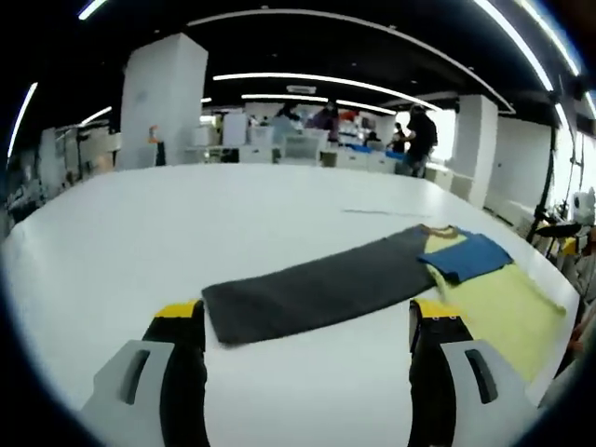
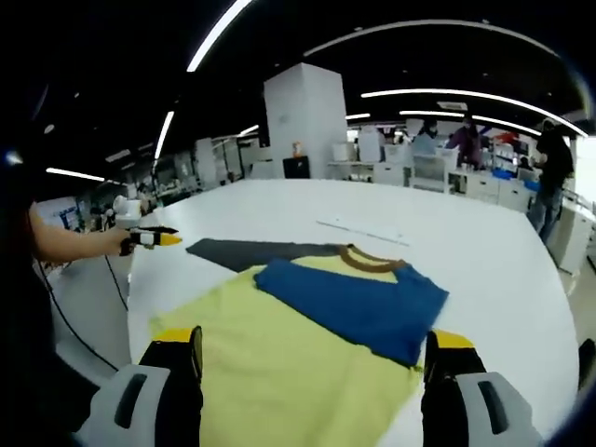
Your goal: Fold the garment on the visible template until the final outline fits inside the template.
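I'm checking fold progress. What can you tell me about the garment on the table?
The garment is a soft knit T-shirt with a yellow body, a brown collar, one blue sleeve folded across the yellow and a dark grey sleeve stretched out flat. It lies spread on the white table, partly folded, with no gripper touching it.
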`<move>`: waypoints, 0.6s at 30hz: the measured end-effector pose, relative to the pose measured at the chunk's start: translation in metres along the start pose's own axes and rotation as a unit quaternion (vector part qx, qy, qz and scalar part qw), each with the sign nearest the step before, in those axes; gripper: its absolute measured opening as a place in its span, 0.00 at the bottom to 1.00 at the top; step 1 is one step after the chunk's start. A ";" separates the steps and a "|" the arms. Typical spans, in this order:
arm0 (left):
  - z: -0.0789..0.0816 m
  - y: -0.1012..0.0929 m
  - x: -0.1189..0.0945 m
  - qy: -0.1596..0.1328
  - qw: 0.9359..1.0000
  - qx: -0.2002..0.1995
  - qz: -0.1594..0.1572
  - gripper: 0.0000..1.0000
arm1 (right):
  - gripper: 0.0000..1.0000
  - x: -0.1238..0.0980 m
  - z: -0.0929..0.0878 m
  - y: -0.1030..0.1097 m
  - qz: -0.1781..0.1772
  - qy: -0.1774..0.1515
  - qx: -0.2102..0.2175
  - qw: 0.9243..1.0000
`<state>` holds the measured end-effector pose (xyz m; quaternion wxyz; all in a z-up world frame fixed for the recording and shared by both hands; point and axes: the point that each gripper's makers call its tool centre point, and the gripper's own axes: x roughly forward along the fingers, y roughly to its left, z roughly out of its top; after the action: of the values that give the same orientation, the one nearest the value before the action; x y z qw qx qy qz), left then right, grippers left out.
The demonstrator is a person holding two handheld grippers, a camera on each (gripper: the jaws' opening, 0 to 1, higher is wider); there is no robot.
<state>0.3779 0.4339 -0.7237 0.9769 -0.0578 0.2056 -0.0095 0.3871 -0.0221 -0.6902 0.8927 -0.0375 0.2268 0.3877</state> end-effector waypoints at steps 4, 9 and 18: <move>-0.009 0.013 0.005 0.015 1.000 -0.018 0.019 0.73 | 0.99 -0.004 -0.001 0.003 -0.004 -0.007 -0.002 1.000; -0.018 0.024 0.012 0.027 0.999 -0.030 0.036 0.62 | 0.97 -0.003 -0.002 0.004 -0.008 -0.025 0.006 1.000; -0.039 0.055 0.021 0.051 0.989 -0.089 0.109 0.36 | 0.91 -0.004 0.001 0.002 -0.010 -0.038 0.010 0.999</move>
<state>0.3813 0.4831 -0.7737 0.9513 -0.1216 0.2600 0.1128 0.3839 -0.0230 -0.6871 0.9050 -0.0164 0.1958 0.3774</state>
